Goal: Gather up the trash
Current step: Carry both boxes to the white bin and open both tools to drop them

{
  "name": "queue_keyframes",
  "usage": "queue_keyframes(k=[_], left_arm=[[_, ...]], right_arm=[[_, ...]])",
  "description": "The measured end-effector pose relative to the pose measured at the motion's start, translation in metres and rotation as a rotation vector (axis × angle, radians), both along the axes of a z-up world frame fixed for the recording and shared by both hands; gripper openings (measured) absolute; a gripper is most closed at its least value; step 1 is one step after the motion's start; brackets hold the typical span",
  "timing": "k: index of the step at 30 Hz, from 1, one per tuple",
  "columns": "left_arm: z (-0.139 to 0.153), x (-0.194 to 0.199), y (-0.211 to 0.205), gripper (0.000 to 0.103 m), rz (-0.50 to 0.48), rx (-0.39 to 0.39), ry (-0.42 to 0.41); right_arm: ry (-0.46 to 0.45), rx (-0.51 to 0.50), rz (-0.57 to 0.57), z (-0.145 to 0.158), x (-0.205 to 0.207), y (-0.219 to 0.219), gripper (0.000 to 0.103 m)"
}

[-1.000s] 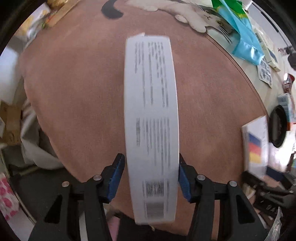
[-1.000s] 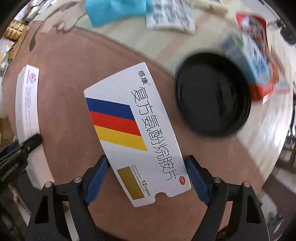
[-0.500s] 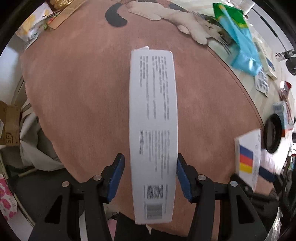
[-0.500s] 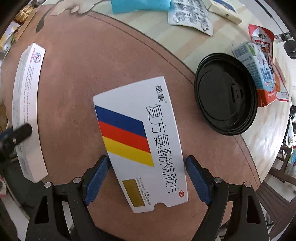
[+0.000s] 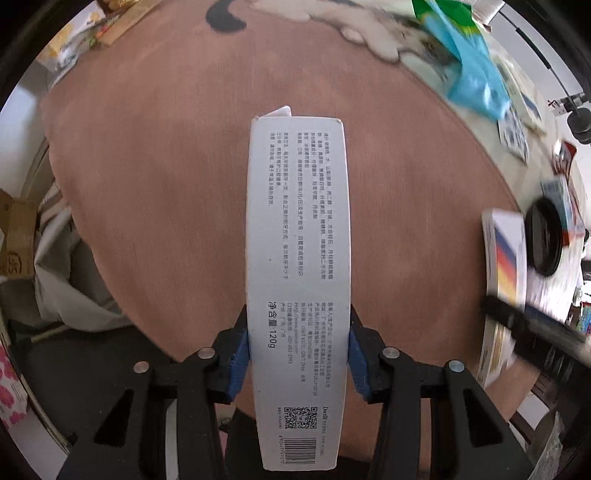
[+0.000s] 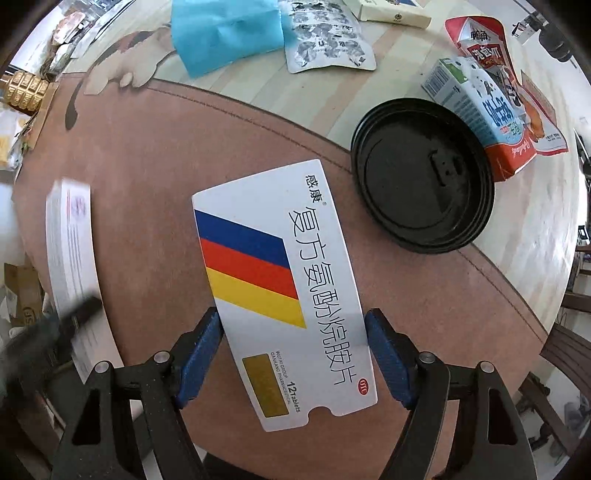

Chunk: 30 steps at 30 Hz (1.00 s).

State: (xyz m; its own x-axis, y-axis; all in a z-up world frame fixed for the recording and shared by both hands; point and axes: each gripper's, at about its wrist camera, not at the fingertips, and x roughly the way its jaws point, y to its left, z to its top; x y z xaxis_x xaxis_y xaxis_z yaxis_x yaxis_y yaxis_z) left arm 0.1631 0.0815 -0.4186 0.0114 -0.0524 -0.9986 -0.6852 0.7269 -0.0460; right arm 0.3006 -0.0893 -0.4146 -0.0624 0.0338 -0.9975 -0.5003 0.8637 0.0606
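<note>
Brown mat (image 5: 155, 192) on a cluttered table | our left gripper (image 5: 297, 354) clamps the long carton (image 5: 297, 258), its axis running straight ahead | our right gripper (image 6: 293, 358) pinches the pill box (image 6: 284, 291), skewed left | sack (image 5: 74, 280) lies nearer our left.

The views show two cartons held in grippers, one long white toothpaste box (image 5: 297, 280) and one striped tablet box (image 6: 284, 291), plus one black round lid (image 6: 423, 177), one blue plastic bag (image 6: 225, 31), one silver foil pouch (image 6: 325, 37), one red snack pouch (image 6: 495, 48), and one small milk carton (image 6: 476, 99).
</note>
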Motion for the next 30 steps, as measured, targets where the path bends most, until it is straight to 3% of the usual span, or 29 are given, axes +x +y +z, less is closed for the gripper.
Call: queue_keyframes(k=[9,17,18,19,26,30], left_arm=[[-0.004,0.006,0.004,0.043,0.005,0.019,0.010],[0.004,-0.001,-0.004,0.043,0.014,0.039,0.006],[0.007,-0.001,-0.004,0.043,0.015,0.047,0.004],[0.013,-0.001,-0.008,0.043,0.016,0.056,-0.001],[0.043,-0.015,-0.011,0.042,0.021,0.088,-0.047],[0.070,-0.032,-0.006,0.043,0.014,0.120,-0.092]], right_arm=[[-0.006,-0.104,0.120,-0.010,-0.005,0.038,0.088],[-0.055,-0.080,0.162,0.001,-0.025,0.046,0.085],[-0.063,-0.073,0.163,0.000,-0.025,0.038,0.077],[-0.072,-0.062,0.171,0.001,-0.026,0.035,0.076],[-0.082,-0.039,0.174,0.014,-0.039,0.031,0.076],[-0.101,0.012,0.146,0.043,-0.051,0.027,0.076]])
